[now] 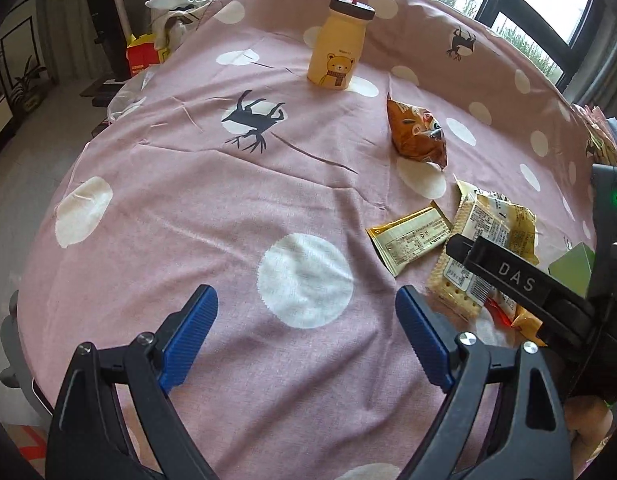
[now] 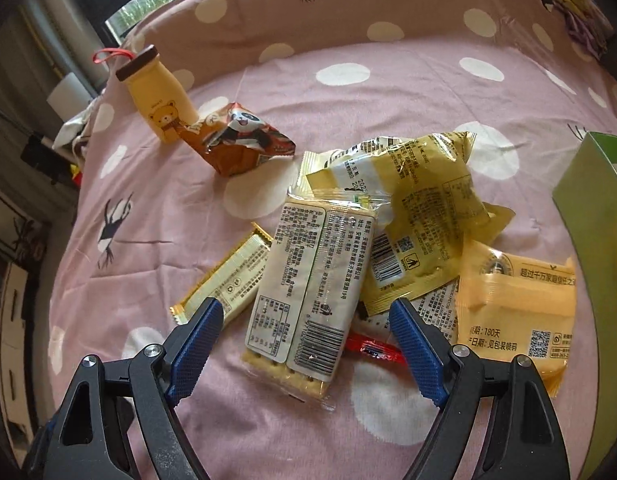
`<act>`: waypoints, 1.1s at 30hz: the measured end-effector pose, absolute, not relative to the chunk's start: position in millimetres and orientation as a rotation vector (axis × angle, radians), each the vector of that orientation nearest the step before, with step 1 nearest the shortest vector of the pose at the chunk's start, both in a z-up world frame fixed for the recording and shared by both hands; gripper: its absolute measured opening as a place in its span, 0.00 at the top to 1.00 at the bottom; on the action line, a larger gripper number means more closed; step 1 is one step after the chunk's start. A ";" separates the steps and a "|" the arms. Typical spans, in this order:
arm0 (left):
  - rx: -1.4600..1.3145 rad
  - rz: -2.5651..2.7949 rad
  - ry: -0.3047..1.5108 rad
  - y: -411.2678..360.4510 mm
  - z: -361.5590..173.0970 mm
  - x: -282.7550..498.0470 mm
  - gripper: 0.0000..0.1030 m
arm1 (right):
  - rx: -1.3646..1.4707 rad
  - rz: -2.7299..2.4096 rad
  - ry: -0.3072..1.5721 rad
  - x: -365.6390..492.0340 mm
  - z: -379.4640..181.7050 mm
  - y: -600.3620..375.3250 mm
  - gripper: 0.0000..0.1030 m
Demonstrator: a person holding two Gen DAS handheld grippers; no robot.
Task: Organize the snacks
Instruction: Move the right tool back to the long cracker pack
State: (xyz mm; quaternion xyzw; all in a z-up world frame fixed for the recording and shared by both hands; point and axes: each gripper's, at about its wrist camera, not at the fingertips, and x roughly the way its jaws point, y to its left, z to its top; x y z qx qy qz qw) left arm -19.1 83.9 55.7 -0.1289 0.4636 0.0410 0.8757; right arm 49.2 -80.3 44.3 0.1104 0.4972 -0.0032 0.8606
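A pile of snack packets lies on the pink spotted cloth [image 2: 388, 80]. A clear cracker pack [image 2: 308, 280] lies between my right gripper's open jaws; the right gripper [image 2: 304, 312] hovers just above it, empty. Around it lie a slim yellow bar [image 2: 224, 280], a puffy yellow bag [image 2: 424, 216], a flat orange-yellow packet [image 2: 516, 304] and a small red sachet [image 2: 374, 350]. An orange-brown panda bag [image 2: 244, 140] lies farther back. My left gripper [image 1: 306, 312] is open and empty over bare cloth, left of the pile [image 1: 480, 240]. The right gripper's body [image 1: 520, 280] shows in the left wrist view.
A yellow bear-print bottle [image 1: 336, 52] with a brown lid and red loop stands at the back; it also shows in the right wrist view [image 2: 156, 96]. A green box [image 2: 588, 216] stands at the right edge. The cloth rises into a ridge by the windows.
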 end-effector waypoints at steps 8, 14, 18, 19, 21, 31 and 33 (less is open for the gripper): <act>-0.285 0.082 0.974 87.2 56.0 -19.3 0.12 | 0.100 -0.027 0.990 46.0 47.2 -68.1 0.50; -0.295 0.084 0.979 89.0 55.5 -18.8 0.12 | 0.130 0.041 0.995 28.9 62.3 -77.4 0.83; -0.290 0.076 0.983 86.7 54.9 -18.5 0.12 | 0.177 0.051 1.044 28.1 57.5 -87.3 0.83; -0.291 0.072 0.982 86.9 55.3 -18.8 0.12 | 0.199 0.038 1.068 29.8 53.4 -89.8 0.83; -0.299 0.071 0.979 88.1 56.1 -18.9 0.12 | 0.254 0.028 1.085 31.9 48.8 -93.4 0.68; -0.336 0.096 0.982 101.4 55.5 -18.6 0.12 | 0.242 -0.050 1.060 53.7 40.2 -62.5 0.17; -0.345 0.101 0.984 104.3 55.1 -18.0 0.12 | 0.192 -0.089 1.037 55.9 37.1 -55.0 0.17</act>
